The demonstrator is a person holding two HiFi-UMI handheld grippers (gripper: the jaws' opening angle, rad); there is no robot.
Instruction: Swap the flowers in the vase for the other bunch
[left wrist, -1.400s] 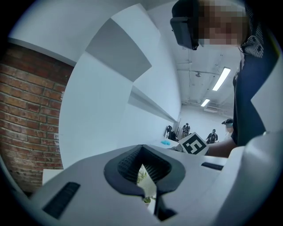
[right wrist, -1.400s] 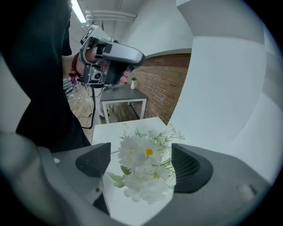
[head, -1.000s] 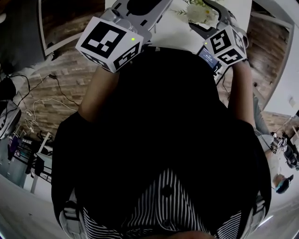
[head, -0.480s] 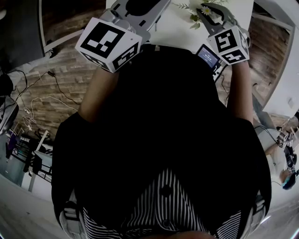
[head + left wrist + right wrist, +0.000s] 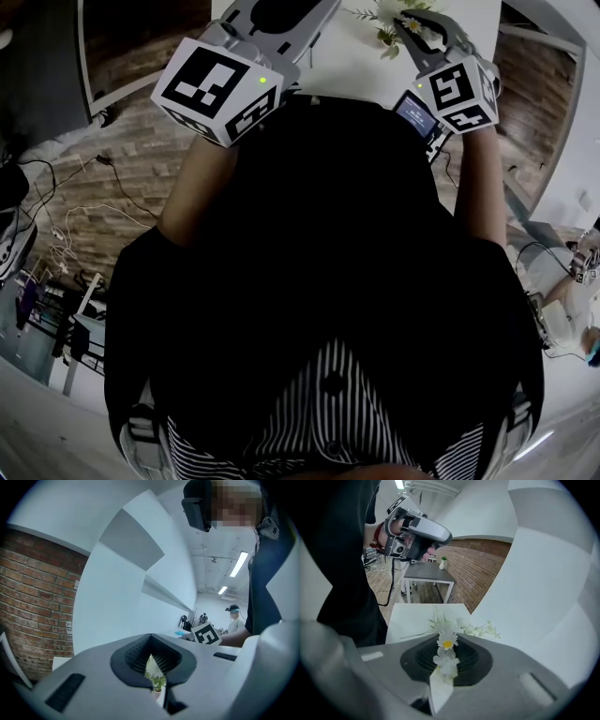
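A bunch of white daisies (image 5: pixel 446 644) stands between the jaws of my right gripper (image 5: pixel 444 657). The jaws have just been closing and now pinch the bunch, so the gripper is shut on it. More white flowers with thin green sprigs (image 5: pixel 461 627) lie on the white table (image 5: pixel 410 620) just beyond. In the head view the right gripper (image 5: pixel 417 28) reaches into the flowers (image 5: pixel 386 15) at the table's near edge. My left gripper (image 5: pixel 272 11) hangs level over the table to the left. In its own view the left gripper (image 5: pixel 153 667) is shut to a slit with nothing held. No vase shows.
My dark torso fills most of the head view. A grey table with a small potted plant (image 5: pixel 443 563) stands by the brick wall (image 5: pixel 478 564) across a wooden floor. Cables (image 5: pixel 70 220) lie on the floor at left. Other people work in the background (image 5: pixel 233 620).
The right gripper has moved a little further into the flowers and its jaws have come together around the daisies. The left gripper has stayed where it was.
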